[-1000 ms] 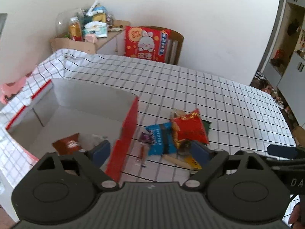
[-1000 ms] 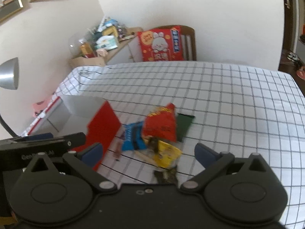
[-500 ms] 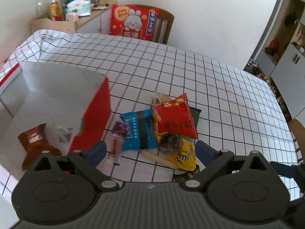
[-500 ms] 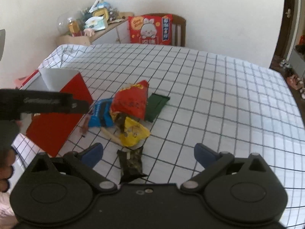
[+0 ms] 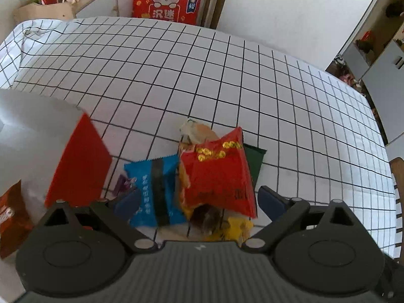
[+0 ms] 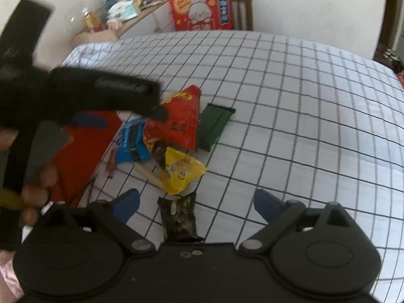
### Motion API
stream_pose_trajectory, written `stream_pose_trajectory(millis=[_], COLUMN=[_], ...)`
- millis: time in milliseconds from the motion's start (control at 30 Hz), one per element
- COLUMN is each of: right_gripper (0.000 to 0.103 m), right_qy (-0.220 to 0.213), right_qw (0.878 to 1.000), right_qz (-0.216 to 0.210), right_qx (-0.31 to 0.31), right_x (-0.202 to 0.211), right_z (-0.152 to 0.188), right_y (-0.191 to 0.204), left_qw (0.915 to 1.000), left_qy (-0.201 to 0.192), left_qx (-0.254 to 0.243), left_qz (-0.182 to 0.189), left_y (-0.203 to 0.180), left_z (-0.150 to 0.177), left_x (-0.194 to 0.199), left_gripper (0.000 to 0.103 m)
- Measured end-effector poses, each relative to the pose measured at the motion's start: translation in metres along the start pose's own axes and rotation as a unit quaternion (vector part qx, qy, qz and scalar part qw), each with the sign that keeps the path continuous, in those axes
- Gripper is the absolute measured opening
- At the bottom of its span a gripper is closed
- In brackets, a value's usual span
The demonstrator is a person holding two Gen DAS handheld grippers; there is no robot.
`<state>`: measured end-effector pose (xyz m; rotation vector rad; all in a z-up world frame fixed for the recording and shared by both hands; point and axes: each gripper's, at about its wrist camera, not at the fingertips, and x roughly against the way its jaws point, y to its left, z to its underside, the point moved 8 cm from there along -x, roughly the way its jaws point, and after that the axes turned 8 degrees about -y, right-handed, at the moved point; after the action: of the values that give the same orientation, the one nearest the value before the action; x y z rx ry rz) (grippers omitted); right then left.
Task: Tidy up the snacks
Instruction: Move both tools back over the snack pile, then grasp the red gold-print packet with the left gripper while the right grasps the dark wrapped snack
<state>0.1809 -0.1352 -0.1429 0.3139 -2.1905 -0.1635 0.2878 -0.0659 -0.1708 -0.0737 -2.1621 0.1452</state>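
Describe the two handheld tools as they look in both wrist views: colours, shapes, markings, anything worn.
Both match: the left tool and right tool have matte black bodies, two round black discs, angled black link arms with silver pivot pins, and blue pads on the fingers. The left body is ribbed with a small white mark. From the right wrist view, the left tool is a blurred black bar bearing unreadable lettering. A pink sleeve edge shows.

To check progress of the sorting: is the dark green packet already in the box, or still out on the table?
Out. The dark green packet lies flat on the checked tablecloth, beside the red bag, apart from the red-sided box.
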Motion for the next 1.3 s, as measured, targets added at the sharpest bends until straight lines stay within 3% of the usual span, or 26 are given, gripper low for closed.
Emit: stream_pose_trajectory(millis=[300, 433, 600, 800, 833, 1033, 1300], right_gripper=[0.084, 0.083, 0.075, 0.048, 0.04, 0.028, 0.027], right_qy=[0.039, 0.046, 0.063, 0.069, 0.071, 0.062, 0.038], right_qw=[0.999, 0.998, 0.996, 0.994, 0.994, 0.995, 0.998], right_qz=[-0.012, -0.007, -0.005, -0.002, 0.001, 0.005, -0.013], right_qx=[0.032, 0.048, 0.068, 0.085, 0.085, 0.076, 0.039], right_x=[-0.028, -0.04, -0.052, -0.056, -0.057, -0.052, -0.026], right_z=[0.013, 0.017, 0.027, 0.034, 0.035, 0.036, 0.033], right_y=[0.018, 0.024, 0.03, 0.034, 0.034, 0.029, 0.021], left_qw=[0.9974, 0.9962, 0.9955, 0.9963, 0.9964, 0.9964, 0.9957], left_qy=[0.068, 0.085, 0.091, 0.083, 0.081, 0.077, 0.057], left_qx=[0.007, 0.007, 0.011, 0.008, 0.009, 0.017, 0.044], left_qz=[0.023, 0.021, 0.022, 0.024, 0.025, 0.031, 0.058], left_y=[-0.009, -0.013, -0.014, -0.011, -0.01, -0.004, 0.002], left_z=[-0.005, 0.001, 0.004, 0.005, 0.005, 0.006, 0.002], left_x=[-0.045, -0.058, -0.065, -0.062, -0.062, -0.053, -0.027], left_gripper=[0.093, 0.083, 0.077, 0.072, 0.07, 0.064, 0.063])
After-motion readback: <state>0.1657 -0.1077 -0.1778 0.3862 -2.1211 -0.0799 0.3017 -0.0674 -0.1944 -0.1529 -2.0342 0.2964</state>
